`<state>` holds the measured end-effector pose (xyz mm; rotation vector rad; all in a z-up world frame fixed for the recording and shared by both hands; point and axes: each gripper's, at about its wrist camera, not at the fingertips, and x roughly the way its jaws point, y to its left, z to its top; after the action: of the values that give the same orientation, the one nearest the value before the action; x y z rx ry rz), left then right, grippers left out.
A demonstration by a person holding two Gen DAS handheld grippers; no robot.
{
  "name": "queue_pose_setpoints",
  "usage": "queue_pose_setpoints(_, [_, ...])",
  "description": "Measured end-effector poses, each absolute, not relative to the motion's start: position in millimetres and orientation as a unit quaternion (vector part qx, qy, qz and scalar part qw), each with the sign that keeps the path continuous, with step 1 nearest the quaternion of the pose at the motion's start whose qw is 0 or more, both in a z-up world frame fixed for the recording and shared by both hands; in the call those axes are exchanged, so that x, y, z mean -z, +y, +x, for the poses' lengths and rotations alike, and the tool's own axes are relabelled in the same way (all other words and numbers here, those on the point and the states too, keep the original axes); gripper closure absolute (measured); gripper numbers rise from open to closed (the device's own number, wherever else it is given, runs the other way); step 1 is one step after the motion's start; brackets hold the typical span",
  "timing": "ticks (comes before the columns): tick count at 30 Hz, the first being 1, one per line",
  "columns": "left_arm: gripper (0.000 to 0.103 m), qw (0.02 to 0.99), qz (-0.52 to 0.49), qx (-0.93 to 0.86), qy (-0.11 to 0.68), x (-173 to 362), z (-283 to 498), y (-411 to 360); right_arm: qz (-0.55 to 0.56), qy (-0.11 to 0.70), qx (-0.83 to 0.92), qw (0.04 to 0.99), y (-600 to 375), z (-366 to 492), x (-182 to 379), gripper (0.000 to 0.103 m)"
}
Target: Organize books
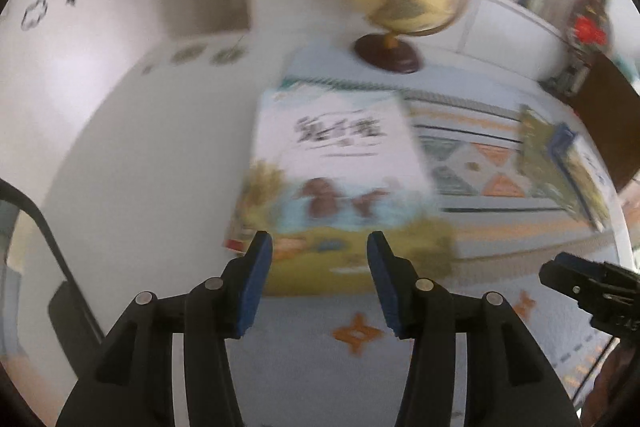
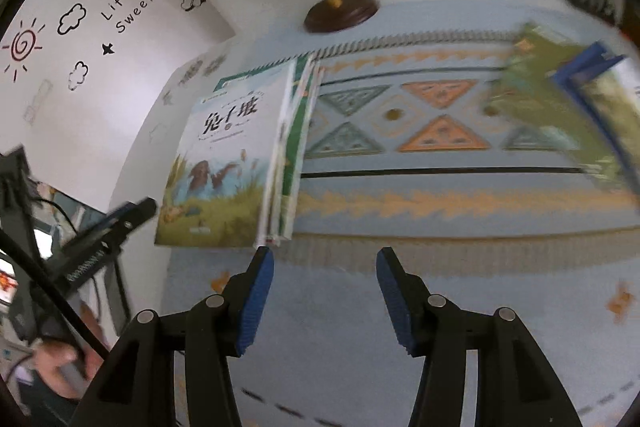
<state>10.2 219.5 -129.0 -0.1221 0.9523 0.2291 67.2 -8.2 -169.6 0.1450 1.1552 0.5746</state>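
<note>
Where books point(image 2: 228, 163) lie: patterned cloth point(image 2: 440, 187), white wall point(image 2: 80, 115)

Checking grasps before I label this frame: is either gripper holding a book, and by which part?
Nothing is held. The left gripper and right gripper both stand open and empty, short of the stacked picture books on the patterned cloth.
</note>
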Motion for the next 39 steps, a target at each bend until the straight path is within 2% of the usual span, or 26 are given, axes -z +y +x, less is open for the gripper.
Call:
queue_pose_setpoints(3, [0.056, 0.896, -0.058, -0.085, 0.432, 101, -3, 175, 0.036, 0.503, -0.232, 0.832, -39, 48, 146, 0.051])
queue_pose_setpoints(6, [0.055, 0.905, -0.050, -0.067, 0.416, 76, -14, 132, -0.004, 0.434, -0.163, 0.886, -77, 23, 113, 0.049])
queue_pose_setpoints(9, [0.055, 0.915, -0.031, -0.051, 0.399, 54, -27, 89, -0.016, 0.366, -0.121, 0.923, -117, -2, 78, 0.021])
queue_pose_setpoints(12, [0.055, 0.923, -0.015, -0.032, 0.382, 36, -39, 51, -0.011, 0.327, -0.101, 0.940, -154, -22, 51, 0.020])
queue_pose_setpoints(13, [0.053, 0.926, -0.013, -0.025, 0.378, 32, -42, 39, -0.012, 0.320, -0.094, 0.943, -161, -26, 46, 0.020])
queue_pose_setpoints(16, [0.031, 0.933, -0.009, -0.007, 0.361, 22, -53, 9, -0.012, 0.304, -0.064, 0.950, -187, -40, 31, 0.017])
queue_pose_setpoints(20, [0.030, 0.941, 0.006, 0.018, 0.339, 15, -64, -27, 0.013, 0.283, -0.008, 0.959, -228, -58, 24, 0.011])
queue_pose_setpoints(22, [0.027, 0.938, 0.024, 0.029, 0.344, 17, -61, -43, 0.012, 0.275, 0.015, 0.961, -244, -65, 23, 0.004])
queue_pose_setpoints(25, [0.022, 0.934, 0.045, 0.032, 0.354, 23, -49, -58, -0.005, 0.302, 0.026, 0.953, -259, -63, 30, 0.003])
queue_pose_setpoints(28, [0.011, 0.929, 0.053, 0.036, 0.364, 33, -29, -68, -0.007, 0.344, 0.026, 0.939, -265, -52, 47, 0.003])
queue_pose_setpoints(32, [0.007, 0.926, 0.061, 0.043, 0.370, 52, 3, -76, -0.002, 0.408, 0.002, 0.913, -266, -27, 82, 0.003])
queue_pose_setpoints(36, [0.007, 0.914, 0.071, 0.045, 0.398, 77, 48, -78, -0.014, 0.493, 0.009, 0.870, -256, 12, 142, 0.003])
queue_pose_setpoints(39, [0.007, 0.902, 0.078, 0.062, 0.420, 96, 75, -72, -0.003, 0.526, 0.011, 0.850, -254, 37, 171, 0.003])
